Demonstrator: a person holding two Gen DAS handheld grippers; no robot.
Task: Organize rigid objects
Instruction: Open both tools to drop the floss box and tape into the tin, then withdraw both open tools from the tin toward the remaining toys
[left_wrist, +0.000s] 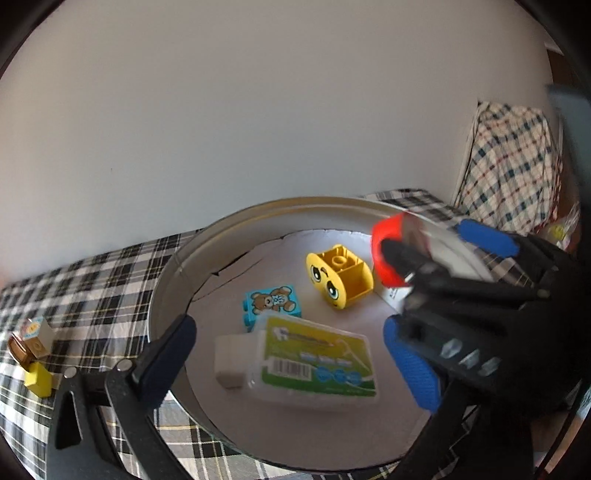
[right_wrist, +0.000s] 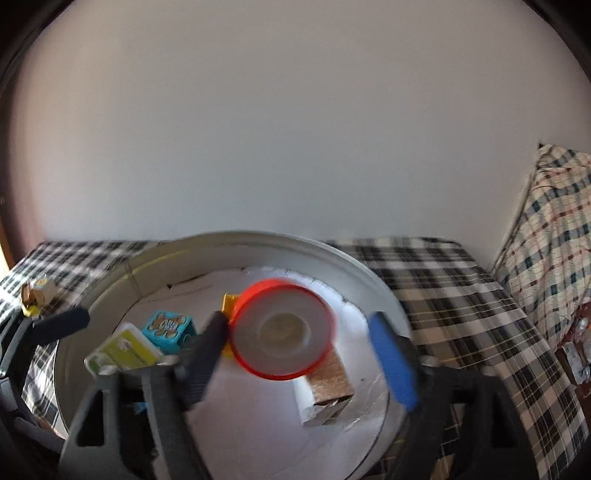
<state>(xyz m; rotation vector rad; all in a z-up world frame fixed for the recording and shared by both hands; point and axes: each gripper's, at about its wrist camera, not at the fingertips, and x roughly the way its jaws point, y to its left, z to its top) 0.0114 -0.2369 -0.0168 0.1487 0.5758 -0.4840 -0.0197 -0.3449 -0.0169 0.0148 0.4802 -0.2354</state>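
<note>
A round metal tin (left_wrist: 173, 280) with a white liner holds a green-labelled plastic case (left_wrist: 306, 360), a blue bear block (left_wrist: 273, 302), a yellow face block (left_wrist: 338, 275) and a brown box (right_wrist: 330, 384). The tin also shows in the right wrist view (right_wrist: 369, 273). A red-rimmed round container (right_wrist: 282, 330) hangs blurred over the tin between my right gripper's (right_wrist: 301, 354) spread fingers, touching the dark left finger (right_wrist: 203, 354); the blue finger (right_wrist: 393, 360) stands apart. My left gripper (left_wrist: 295, 354) is open and empty over the tin's near side.
The tin sits on a checked cloth (left_wrist: 92, 280). A small pile of toy pieces (left_wrist: 33, 350) lies on the cloth left of the tin. A plaid-covered object (left_wrist: 513, 166) stands at the right against a plain wall.
</note>
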